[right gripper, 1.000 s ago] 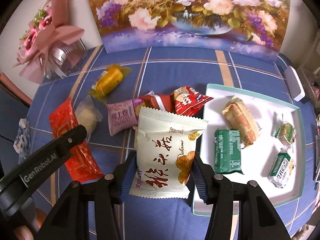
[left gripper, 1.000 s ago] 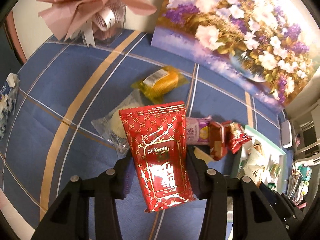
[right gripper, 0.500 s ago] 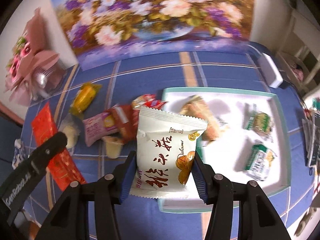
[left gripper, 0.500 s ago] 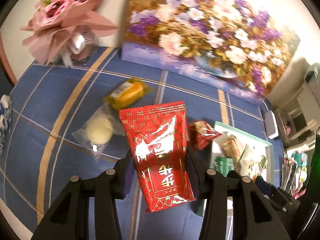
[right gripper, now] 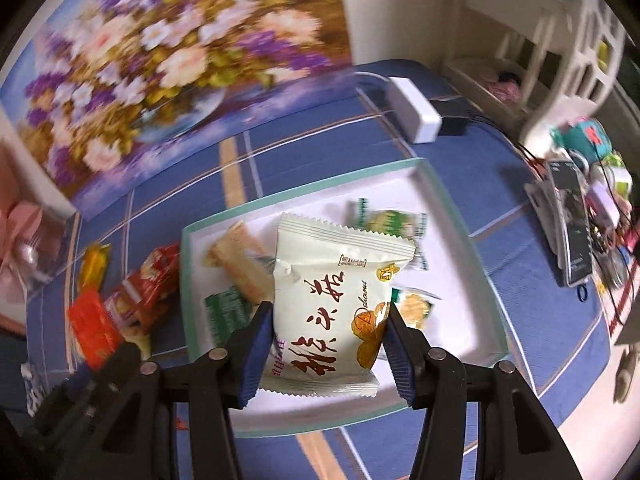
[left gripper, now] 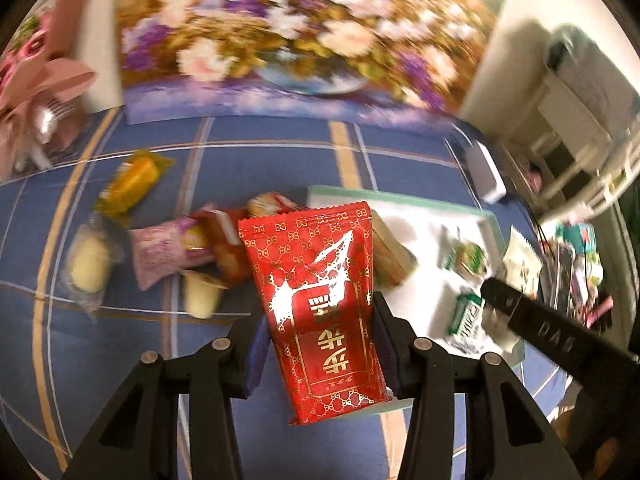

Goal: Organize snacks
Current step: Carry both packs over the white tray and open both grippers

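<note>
Shifting rightward from the loose snacks to the white rectangular teal-rimmed tray [right gripper: 460, 216]. Left gripper [left gripper: 320, 332] clamping the red gold-printed foil packet [left gripper: 316, 300] beside the tray's left edge; right gripper [right gripper: 326, 332] clamping the pale-green crimped biscuit packet [right gripper: 340, 300] above the tray's middle.

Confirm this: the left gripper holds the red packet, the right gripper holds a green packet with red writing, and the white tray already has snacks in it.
One detail is off: the right gripper holds a cream-white packet with red writing, not a green one, as the right wrist view shows. The rest stands: the left gripper holds the red packet, and the white tray already has snacks in it.
</note>
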